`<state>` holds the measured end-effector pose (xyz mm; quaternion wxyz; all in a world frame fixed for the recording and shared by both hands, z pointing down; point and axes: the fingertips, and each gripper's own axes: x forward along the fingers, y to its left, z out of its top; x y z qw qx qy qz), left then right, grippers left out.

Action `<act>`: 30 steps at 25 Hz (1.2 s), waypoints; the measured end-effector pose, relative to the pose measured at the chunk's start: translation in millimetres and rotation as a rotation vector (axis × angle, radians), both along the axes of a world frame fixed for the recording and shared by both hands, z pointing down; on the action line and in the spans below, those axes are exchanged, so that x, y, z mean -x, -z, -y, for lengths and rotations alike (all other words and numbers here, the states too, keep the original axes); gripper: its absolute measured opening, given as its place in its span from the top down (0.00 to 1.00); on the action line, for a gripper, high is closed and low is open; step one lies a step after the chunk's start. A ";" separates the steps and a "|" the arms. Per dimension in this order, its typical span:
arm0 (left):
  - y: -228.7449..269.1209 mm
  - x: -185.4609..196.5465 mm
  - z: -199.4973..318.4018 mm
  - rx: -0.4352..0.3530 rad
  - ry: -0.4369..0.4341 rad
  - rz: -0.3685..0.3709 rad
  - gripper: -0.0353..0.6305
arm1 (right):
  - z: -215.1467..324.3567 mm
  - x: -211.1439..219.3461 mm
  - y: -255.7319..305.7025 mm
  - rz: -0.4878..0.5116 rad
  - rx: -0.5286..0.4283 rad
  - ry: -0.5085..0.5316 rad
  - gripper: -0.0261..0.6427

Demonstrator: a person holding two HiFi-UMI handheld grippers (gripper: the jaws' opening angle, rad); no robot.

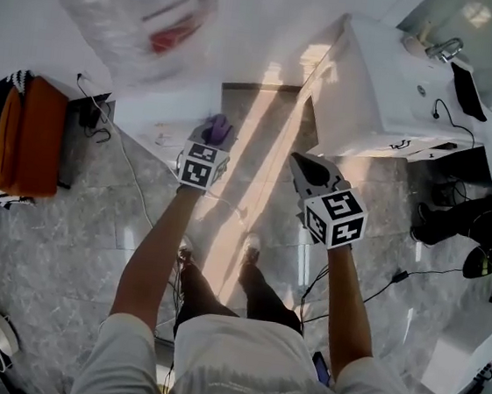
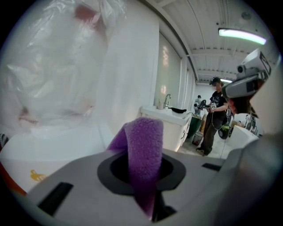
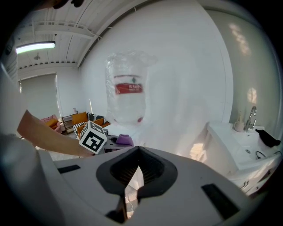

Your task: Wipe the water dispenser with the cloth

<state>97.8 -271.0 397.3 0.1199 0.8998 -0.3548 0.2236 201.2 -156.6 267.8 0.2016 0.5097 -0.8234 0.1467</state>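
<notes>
The water dispenser (image 1: 163,112) is a white cabinet against the wall. Its upturned bottle (image 1: 135,7) is wrapped in clear plastic. My left gripper (image 1: 213,139) is shut on a purple cloth (image 1: 217,129), held just in front of the dispenser's top. In the left gripper view the cloth (image 2: 143,152) sticks up folded between the jaws, with the bottle (image 2: 57,62) close at the left. My right gripper (image 1: 307,168) hovers to the right over the floor, shut and empty. The right gripper view shows the bottle (image 3: 127,95) and the cloth (image 3: 124,140) ahead.
A white sink counter (image 1: 400,86) with a faucet (image 1: 444,48) stands to the right of the dispenser. An orange chair (image 1: 32,136) is at the left. Cables (image 1: 133,179) trail over the marble floor. A person (image 2: 214,117) stands further off by the counter.
</notes>
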 end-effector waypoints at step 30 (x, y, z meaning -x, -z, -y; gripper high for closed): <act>7.0 294.7 21.6 0.006 0.443 0.112 0.86 | 59.3 195.8 -25.0 0.051 0.061 0.191 0.94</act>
